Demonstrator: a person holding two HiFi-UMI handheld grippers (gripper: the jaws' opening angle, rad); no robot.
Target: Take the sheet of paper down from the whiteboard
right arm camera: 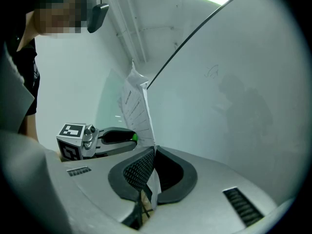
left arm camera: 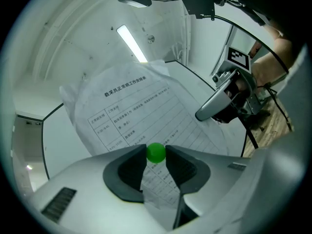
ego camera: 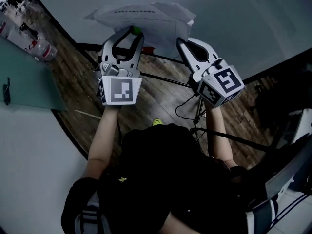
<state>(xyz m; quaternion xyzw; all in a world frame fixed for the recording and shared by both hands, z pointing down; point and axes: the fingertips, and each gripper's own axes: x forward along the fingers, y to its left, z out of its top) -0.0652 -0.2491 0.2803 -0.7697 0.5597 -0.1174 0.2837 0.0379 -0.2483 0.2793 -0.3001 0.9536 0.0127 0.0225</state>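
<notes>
The white printed sheet of paper hangs in front of the whiteboard, creased and bowed. My left gripper is shut on a small round green magnet, held between its tips in front of the sheet's lower middle; in the left gripper view the magnet sits between the dark pads with the sheet behind. My right gripper is shut on the sheet's lower right edge. In the right gripper view the paper rises edge-on from the shut jaws, standing off the whiteboard.
The whiteboard's black stand legs and cables cross the wood floor below the grippers. At the left stands a green-topped table with a plastic bottle beyond it. Each gripper shows in the other's view: the right gripper, the left gripper.
</notes>
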